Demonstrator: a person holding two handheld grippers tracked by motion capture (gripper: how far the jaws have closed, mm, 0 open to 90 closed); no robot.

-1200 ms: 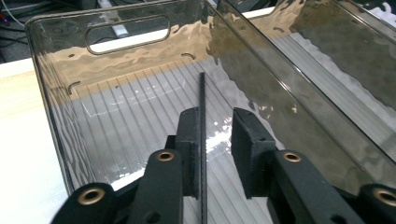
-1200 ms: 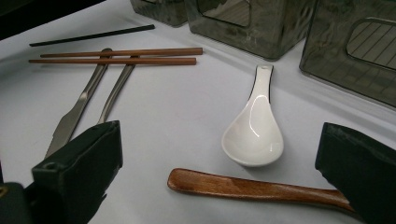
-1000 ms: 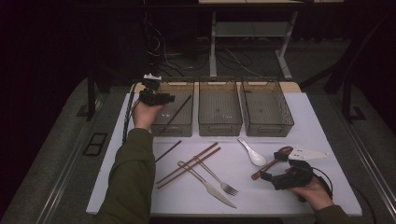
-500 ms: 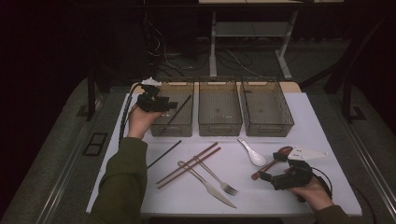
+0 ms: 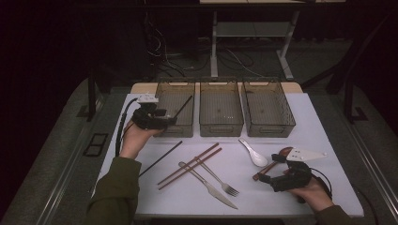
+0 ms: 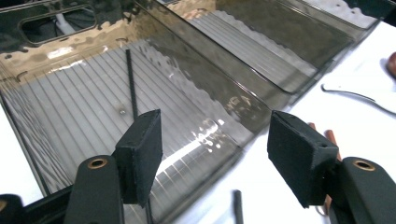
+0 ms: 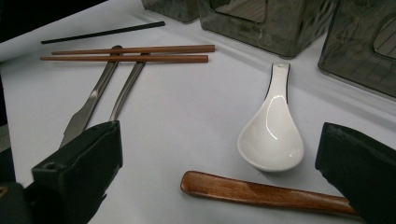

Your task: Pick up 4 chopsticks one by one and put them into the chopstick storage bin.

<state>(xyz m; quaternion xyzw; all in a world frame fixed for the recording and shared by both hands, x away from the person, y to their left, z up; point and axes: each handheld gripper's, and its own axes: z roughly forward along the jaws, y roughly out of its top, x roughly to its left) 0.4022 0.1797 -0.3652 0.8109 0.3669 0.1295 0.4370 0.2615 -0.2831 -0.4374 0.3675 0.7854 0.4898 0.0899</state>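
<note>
The left gripper (image 5: 170, 121), at the left of the high view, has just spread its jaws, dropping one black chopstick (image 5: 183, 106) into the left bin (image 5: 174, 128); the second chopstick (image 5: 161, 158) waits lower on the table (image 5: 324, 122). The right gripper (image 5: 266, 181) rests, jaws spread and empty.

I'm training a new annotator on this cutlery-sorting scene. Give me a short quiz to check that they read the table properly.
1. True or false: a black chopstick leans inside the left bin.
2. What crosses the handles of the knife and fork? A) a white spoon B) the brown chopsticks C) a napkin
3. Fill in: ____ bins stand in the row at the back of the table.

Key: 1 true; 2 B; 3 three.
</note>
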